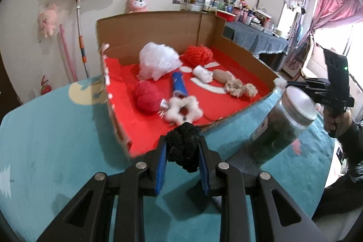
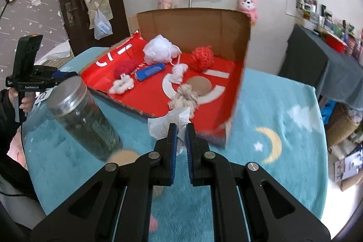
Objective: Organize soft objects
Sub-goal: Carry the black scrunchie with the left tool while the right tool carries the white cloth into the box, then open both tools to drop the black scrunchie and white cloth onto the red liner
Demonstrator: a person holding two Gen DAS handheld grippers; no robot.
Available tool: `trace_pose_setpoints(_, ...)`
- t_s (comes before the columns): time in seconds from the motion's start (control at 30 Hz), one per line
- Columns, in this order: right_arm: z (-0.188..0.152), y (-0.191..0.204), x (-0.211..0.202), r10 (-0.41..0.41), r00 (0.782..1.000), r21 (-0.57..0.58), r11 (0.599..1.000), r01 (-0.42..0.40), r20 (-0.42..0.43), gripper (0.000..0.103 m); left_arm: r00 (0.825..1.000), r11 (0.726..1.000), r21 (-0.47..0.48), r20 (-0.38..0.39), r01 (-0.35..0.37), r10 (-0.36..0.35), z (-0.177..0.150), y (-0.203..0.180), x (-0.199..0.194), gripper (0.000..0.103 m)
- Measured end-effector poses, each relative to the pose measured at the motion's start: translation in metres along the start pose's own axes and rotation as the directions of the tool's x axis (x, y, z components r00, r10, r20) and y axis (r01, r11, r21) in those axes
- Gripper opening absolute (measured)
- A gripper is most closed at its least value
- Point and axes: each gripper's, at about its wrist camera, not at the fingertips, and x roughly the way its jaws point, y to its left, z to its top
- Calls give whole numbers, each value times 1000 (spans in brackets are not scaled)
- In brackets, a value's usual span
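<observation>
My left gripper [image 1: 182,146] is shut on a black fuzzy ball [image 1: 183,146], held above the teal tablecloth just short of the box's near edge. My right gripper [image 2: 181,135] is shut on a white crumpled tissue [image 2: 165,126], also just before the box. The open cardboard box [image 1: 158,24] with a red lining holds several soft things: a white mesh puff [image 1: 158,60], an orange-red puff [image 1: 197,55], a dark red puff [image 1: 148,98], a white scrunchie [image 1: 183,109], a beige scrunchie [image 1: 240,89] and a blue tube [image 1: 179,82].
A tall glass jar [image 1: 281,124] with a metal lid and dark contents stands on the table between the two grippers, also seen in the right wrist view as the jar [image 2: 84,117]. The round table's teal cloth [image 2: 283,128] ends near a grey-draped side table [image 2: 317,69].
</observation>
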Motion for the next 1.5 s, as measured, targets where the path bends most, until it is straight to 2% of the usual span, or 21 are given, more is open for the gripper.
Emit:
trace_pose_setpoints(0.23, 38, 6, 29, 87, 996, -3, 996, -87, -36, 7, 996, 996, 42, -55, 75, -72, 49, -25, 29, 27)
trace_pose_setpoints(0.33, 59, 5, 56, 140, 986, 37, 990, -137, -90, 7, 989, 993, 52, -115, 104, -97, 70, -35, 56, 27)
trace_pose_setpoints(0.4, 70, 6, 77, 166, 974, 47, 986, -161, -151, 7, 977, 991, 59, -182, 120, -107, 81, -42, 80, 27)
trace_pose_setpoints(0.57, 91, 5, 122, 161, 951, 68, 987, -148, -263, 8, 954, 991, 82, -290, 110, -82, 94, -49, 122, 27)
trace_pose_setpoints(0.6, 93, 6, 129, 170, 943, 69, 985, -156, -286, 8, 949, 990, 82, -305, 112, -82, 96, -49, 127, 27)
trace_pose_setpoints(0.73, 100, 7, 146, 136, 932, 49, 991, -127, -337, 8, 936, 991, 89, -348, 98, -61, 100, -48, 147, 28)
trace_pose_setpoints(1.0, 102, 2, 169, 114, 910, 67, 993, -96, -398, 8, 929, 994, 69, -367, 85, -54, 100, -41, 163, 28)
trace_pose_setpoints(1.23, 98, 1, 174, 99, 904, 64, 995, -80, -415, 9, 929, 995, 59, -365, 79, -52, 100, -37, 165, 29)
trace_pose_setpoints(1.37, 99, 1, 176, 85, 908, 68, 996, -63, -410, 9, 931, 995, 62, -361, 76, -49, 99, -37, 164, 34)
trace_pose_setpoints(1.5, 101, 0, 177, 84, 908, 73, 996, -59, -410, 9, 932, 995, 64, -359, 72, -44, 98, -38, 166, 44)
